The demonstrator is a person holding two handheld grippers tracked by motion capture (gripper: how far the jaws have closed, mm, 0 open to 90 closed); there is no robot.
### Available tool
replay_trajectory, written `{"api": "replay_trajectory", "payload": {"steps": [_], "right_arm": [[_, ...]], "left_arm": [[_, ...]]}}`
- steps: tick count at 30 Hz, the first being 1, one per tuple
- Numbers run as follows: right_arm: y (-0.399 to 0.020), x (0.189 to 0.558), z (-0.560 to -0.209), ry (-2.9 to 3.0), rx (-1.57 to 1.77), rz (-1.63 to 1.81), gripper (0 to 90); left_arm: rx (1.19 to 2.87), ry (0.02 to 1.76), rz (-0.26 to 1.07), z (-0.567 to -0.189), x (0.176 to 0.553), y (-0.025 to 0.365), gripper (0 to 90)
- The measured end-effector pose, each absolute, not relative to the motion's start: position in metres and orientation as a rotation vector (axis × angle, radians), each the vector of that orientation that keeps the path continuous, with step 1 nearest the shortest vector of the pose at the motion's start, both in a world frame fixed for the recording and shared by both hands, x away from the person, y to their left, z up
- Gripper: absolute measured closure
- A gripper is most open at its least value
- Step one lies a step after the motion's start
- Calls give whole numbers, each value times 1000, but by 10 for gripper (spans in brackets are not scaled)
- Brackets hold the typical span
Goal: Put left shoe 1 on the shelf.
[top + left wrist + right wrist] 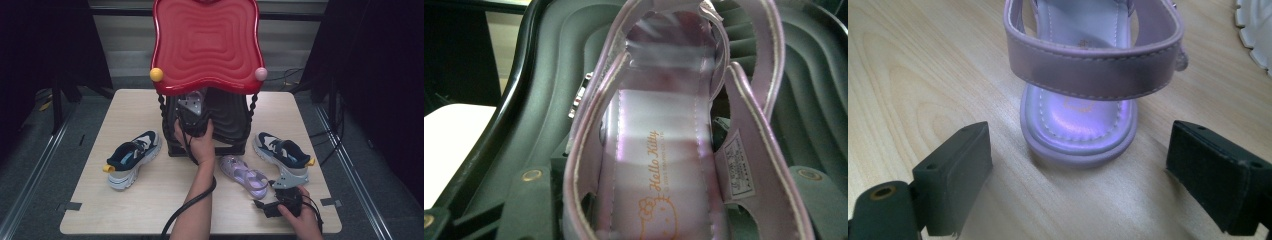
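Sandal (659, 165) is clamped across its heel sides in the left gripper (192, 117), over the black shelf (814, 100) under the red top (205, 45). Judged light, with a glossy and likely slick upper and floppy straps; the stiffer sole edge is the better hold, not the straps. Room is tight: shelf rim at the sides, red top overhead, so a low, level entry is advised. Right gripper (1078, 185) is held with jaws wide apart, nothing between them, just behind the second sandal (1080, 115) on the table (150, 200). Sneakers (132, 157) (282, 152) flank the rack; the near table edge is close.
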State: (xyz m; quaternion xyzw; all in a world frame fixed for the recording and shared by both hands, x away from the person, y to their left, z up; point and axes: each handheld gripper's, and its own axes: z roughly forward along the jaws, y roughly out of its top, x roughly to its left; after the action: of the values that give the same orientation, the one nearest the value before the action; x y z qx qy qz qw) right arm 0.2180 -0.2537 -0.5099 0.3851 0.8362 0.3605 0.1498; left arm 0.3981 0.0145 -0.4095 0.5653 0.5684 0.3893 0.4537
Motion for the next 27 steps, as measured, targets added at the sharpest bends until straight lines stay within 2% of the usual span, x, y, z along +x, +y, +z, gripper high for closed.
{"api": "replay_trajectory", "payload": {"steps": [19,27], "right_arm": [[-254,218,-510,2403,1105,1038,103],[-254,218,-510,2404,1108,1039,103]], "left_arm": [[1351,1452,980,-412,404,8,366],[1392,1437,989,-415,405,4,315]]}}
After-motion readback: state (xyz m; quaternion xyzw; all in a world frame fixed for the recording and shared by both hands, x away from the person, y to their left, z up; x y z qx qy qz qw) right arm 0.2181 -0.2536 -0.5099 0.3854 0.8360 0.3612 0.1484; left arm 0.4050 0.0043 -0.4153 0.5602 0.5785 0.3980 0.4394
